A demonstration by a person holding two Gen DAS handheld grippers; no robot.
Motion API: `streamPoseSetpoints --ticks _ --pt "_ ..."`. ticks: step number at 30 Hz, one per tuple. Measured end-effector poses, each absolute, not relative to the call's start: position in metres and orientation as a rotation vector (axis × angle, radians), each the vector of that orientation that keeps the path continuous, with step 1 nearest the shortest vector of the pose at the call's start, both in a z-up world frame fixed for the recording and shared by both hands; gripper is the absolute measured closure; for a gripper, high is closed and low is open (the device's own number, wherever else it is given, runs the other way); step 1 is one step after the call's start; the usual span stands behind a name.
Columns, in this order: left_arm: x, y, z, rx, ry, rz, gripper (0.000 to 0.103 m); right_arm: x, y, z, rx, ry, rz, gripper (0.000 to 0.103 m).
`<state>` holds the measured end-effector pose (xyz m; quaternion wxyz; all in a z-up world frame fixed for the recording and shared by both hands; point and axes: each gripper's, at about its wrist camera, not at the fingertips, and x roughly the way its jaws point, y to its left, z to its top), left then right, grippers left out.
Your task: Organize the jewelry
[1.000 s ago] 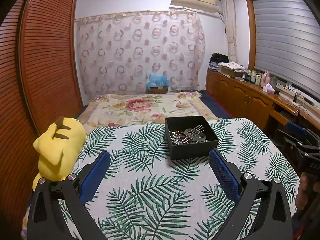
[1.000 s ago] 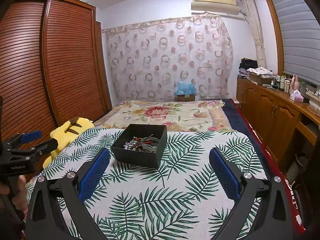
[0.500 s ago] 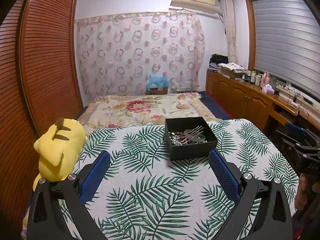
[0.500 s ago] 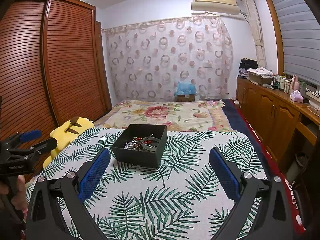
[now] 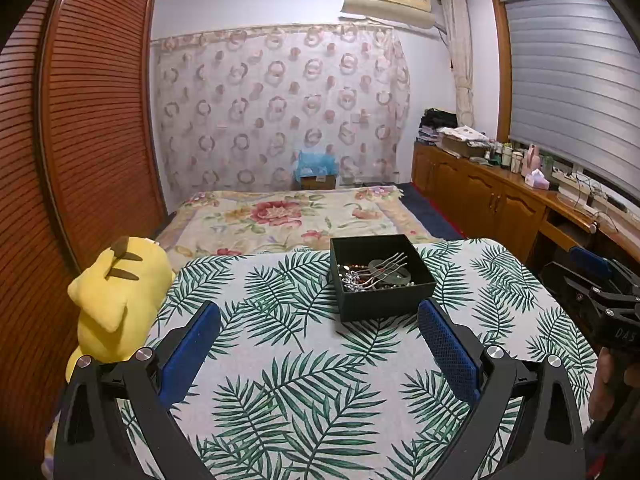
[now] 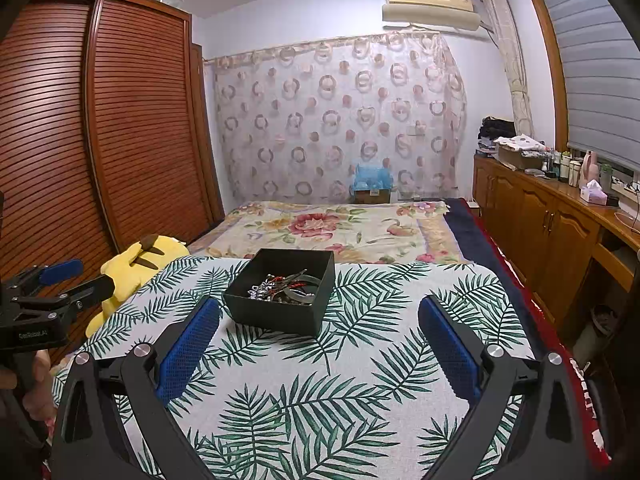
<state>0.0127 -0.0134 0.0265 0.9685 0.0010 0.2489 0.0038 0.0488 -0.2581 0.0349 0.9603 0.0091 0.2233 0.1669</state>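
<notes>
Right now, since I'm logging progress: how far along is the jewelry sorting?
Barely started. Done: nothing laid out. The tangled metal jewelry sits heaped in the square black box. In hand: nothing; left gripper and right gripper are open, empty. Left: all sorting.

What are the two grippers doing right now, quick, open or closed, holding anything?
Left gripper: open, holding nothing.
Right gripper: open, holding nothing.
</notes>
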Motion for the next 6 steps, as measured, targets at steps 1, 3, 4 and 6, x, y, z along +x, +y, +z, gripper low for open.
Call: streamPoseSetpoints --ticks 1,3,4,6 --pt "0.0127 -0.0135 0.0261 0.002 0.504 0.007 0.008 0.0488 -0.2587 0.0354 0.018 0.452 0.338 0.003" --pt "0.0126 -0.0134 0.0261 0.002 0.504 0.006 0.008 0.0489 -0.2584 0.0349 0.019 0.452 0.338 0.003" --pt "0.0124 -0.0136 0.0258 0.003 0.504 0.006 0.008 0.049 -0.2582 0.0346 0.02 0.453 0.337 0.003" --pt "0.0118 -0.0149 0.0277 0.004 0.502 0.004 0.008 0.0487 -0.2582 0.0349 0.019 0.452 0.337 0.003"
